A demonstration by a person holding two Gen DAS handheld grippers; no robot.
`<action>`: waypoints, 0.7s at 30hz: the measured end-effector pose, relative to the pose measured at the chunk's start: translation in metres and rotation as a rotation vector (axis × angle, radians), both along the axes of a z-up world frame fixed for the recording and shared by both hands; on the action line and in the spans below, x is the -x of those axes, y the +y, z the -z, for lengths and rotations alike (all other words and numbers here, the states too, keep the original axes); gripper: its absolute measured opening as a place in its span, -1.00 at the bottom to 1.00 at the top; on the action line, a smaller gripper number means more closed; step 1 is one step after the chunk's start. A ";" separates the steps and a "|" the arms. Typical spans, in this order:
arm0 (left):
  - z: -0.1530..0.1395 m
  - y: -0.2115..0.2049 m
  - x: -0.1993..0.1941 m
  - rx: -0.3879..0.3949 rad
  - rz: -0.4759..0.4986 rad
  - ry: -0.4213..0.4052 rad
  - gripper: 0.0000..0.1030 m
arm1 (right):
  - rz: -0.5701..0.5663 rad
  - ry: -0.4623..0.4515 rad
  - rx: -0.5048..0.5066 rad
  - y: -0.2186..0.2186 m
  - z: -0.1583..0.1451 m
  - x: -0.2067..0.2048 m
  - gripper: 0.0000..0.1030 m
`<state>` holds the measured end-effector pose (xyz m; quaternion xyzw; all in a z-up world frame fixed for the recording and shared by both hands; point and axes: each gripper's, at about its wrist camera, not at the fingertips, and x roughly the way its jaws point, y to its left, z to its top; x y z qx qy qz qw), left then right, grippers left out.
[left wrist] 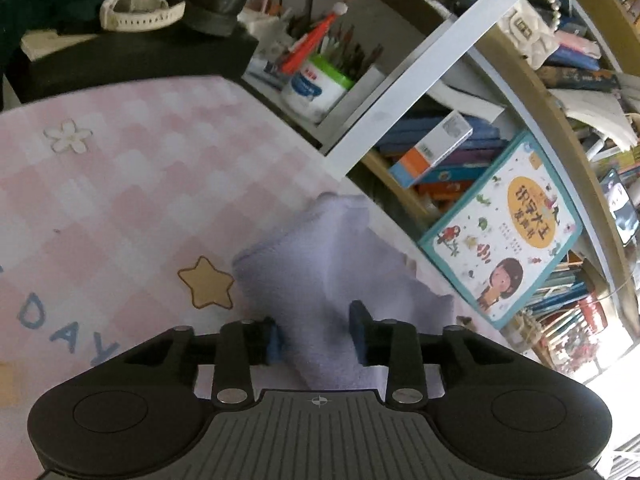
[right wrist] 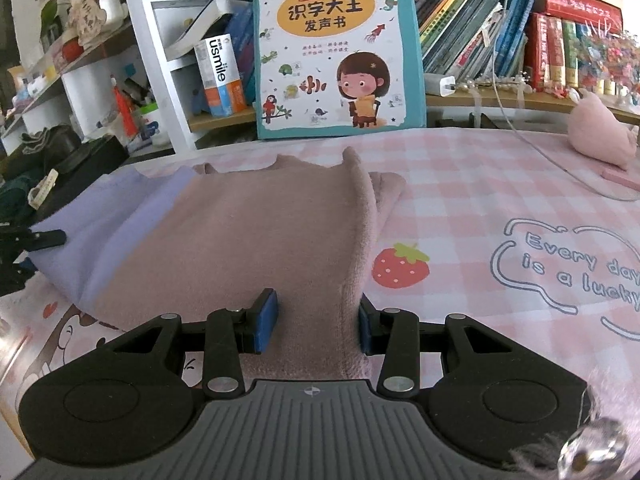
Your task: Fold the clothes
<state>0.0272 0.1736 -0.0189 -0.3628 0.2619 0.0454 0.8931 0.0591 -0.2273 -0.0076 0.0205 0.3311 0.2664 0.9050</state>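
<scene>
Both claws wide open: left claw (left wrist: 318,332) straddles the lilac cloth (left wrist: 340,264), right claw (right wrist: 316,322) straddles pink garment (right wrist: 260,236) on checked worktop (right wrist: 480,200), prob. lining up edge grabs.

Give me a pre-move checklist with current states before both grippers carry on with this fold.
1. Left gripper has lavender cloth between its fingers: ok.
2. Left grip closed firmly: cannot tell; gaps show beside the pads.
3. Right gripper has pink garment between its fingers: ok.
4. Right grip closed firmly: cannot tell.
5. Garment fully on the checked mat: ok in the right wrist view.
6. White cable apart from the garment: ok.
</scene>
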 end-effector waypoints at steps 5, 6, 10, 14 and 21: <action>0.006 0.002 -0.007 0.028 -0.018 -0.023 -0.29 | -0.011 -0.007 0.010 0.001 0.001 0.000 -0.24; 0.007 0.003 -0.007 0.032 -0.021 -0.027 -0.29 | -0.012 -0.009 0.013 0.001 0.001 0.001 -0.24; 0.009 0.003 -0.009 0.040 -0.034 -0.041 -0.33 | -0.014 -0.012 0.016 0.003 0.001 0.000 -0.24; 0.011 0.003 -0.011 0.031 -0.042 -0.043 -0.49 | -0.013 -0.010 0.016 0.004 0.001 0.000 -0.24; 0.012 0.006 -0.011 0.005 -0.019 -0.047 -0.60 | -0.012 -0.015 0.024 0.007 0.001 0.000 -0.24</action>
